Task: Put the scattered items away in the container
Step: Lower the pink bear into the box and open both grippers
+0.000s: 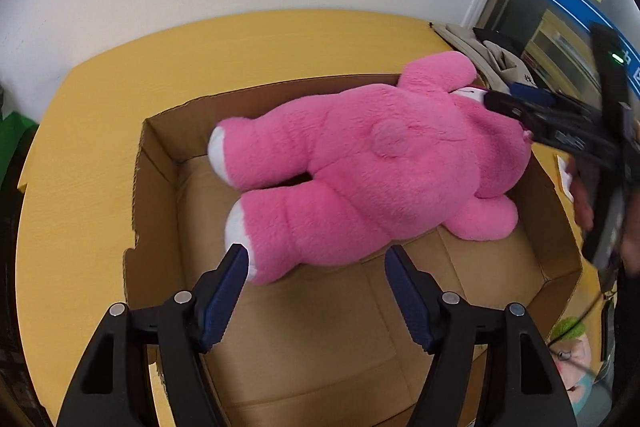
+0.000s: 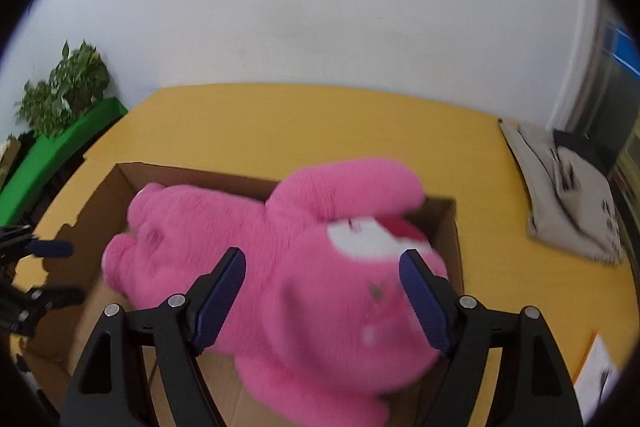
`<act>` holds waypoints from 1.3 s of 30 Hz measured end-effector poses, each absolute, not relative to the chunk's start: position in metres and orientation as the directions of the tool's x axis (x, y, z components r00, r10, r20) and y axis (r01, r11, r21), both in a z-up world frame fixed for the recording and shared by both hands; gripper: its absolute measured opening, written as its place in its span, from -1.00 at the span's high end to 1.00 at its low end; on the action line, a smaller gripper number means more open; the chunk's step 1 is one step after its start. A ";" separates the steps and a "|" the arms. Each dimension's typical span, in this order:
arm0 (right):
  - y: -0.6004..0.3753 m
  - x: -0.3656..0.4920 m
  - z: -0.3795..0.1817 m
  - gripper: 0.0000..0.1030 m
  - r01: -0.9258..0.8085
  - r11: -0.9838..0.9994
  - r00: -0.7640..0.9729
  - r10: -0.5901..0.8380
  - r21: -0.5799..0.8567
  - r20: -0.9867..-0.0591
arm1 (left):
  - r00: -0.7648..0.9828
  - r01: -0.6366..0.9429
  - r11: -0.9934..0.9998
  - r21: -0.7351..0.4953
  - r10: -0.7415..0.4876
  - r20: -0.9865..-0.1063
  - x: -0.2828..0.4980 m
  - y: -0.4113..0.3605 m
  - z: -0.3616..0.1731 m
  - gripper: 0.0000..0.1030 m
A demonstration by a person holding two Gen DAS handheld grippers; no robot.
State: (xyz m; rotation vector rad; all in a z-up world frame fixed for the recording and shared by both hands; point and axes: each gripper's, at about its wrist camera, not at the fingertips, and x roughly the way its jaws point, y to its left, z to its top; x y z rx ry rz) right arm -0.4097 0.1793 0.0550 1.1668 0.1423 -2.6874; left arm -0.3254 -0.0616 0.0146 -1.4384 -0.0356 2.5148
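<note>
The pink plush toy is seen lying inside the cardboard box, both the left gripper and right gripper spread wide and empty, while a cloth bag remains at the table's right edge.

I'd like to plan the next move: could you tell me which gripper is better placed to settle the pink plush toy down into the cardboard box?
Probably the right gripper: its open jaws straddle the plush toy's head, which rides over the cardboard box rim. The left gripper hangs open near its feet.
</note>
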 end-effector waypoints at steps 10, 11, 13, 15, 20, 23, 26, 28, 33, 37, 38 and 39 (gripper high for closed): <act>0.177 -0.471 -0.002 -0.52 0.168 -0.984 -0.461 -0.021 -0.064 -0.887 | -0.553 -0.237 -0.947 -0.215 0.313 -0.772 -0.371 -0.035 0.026 -0.67; 0.178 -0.471 -0.001 -0.53 0.161 -0.985 -0.452 -0.023 -0.056 -0.892 | -0.557 -0.241 -0.947 -0.212 0.314 -0.769 -0.379 -0.030 0.025 -0.67; 0.178 -0.470 -0.003 -0.53 0.162 -0.985 -0.448 -0.020 -0.059 -0.894 | -0.549 -0.244 -0.954 -0.175 0.285 -0.786 -0.400 -0.016 0.018 -0.67; 0.176 -0.472 -0.005 -0.54 0.166 -0.984 -0.434 -0.016 -0.062 -0.901 | -0.520 -0.244 -0.968 -0.064 0.186 -0.833 -0.423 0.004 -0.004 -0.69; 0.186 -0.483 0.019 -0.54 0.165 -0.986 -0.433 -0.076 0.003 -0.898 | -0.482 -0.215 -0.977 -0.002 0.108 -0.870 -0.446 0.008 -0.039 -1.00; 0.192 -0.488 0.037 -0.54 0.147 -0.985 -0.489 -0.150 0.088 -0.860 | -0.434 -0.228 -0.971 -0.078 0.173 -0.884 -0.452 -0.002 -0.044 -1.00; 0.180 -0.514 0.016 -0.58 0.133 -0.991 -0.431 -0.070 0.013 -0.899 | -0.424 -0.230 -0.969 -0.084 0.178 -0.888 -0.453 -0.003 -0.043 -1.00; 0.178 -0.524 -0.002 -0.60 0.106 -0.994 -0.380 -0.024 -0.018 -0.924 | -0.432 -0.225 -0.972 -0.073 0.167 -0.886 -0.452 -0.001 -0.042 -1.00; 0.192 -0.534 -0.038 -0.58 0.037 -0.998 -0.259 -0.051 0.042 -0.965 | -0.433 -0.236 -0.962 -0.141 0.234 -0.870 -0.445 -0.009 -0.028 -1.00; 0.187 -0.524 -0.042 -0.57 0.036 -0.999 -0.196 0.028 -0.036 -0.980 | -0.453 -0.251 -0.958 -0.138 0.242 -0.858 -0.429 -0.013 -0.005 -0.98; 0.187 -0.521 -0.040 -0.57 0.033 -0.999 -0.210 0.027 -0.034 -0.977 | -0.465 -0.253 -0.960 -0.119 0.228 -0.856 -0.425 -0.012 0.000 -0.98; 0.186 -0.519 -0.035 -0.58 0.035 -0.999 -0.236 0.028 -0.037 -0.971 | -0.475 -0.258 -0.961 -0.100 0.217 -0.853 -0.419 -0.011 0.007 -0.98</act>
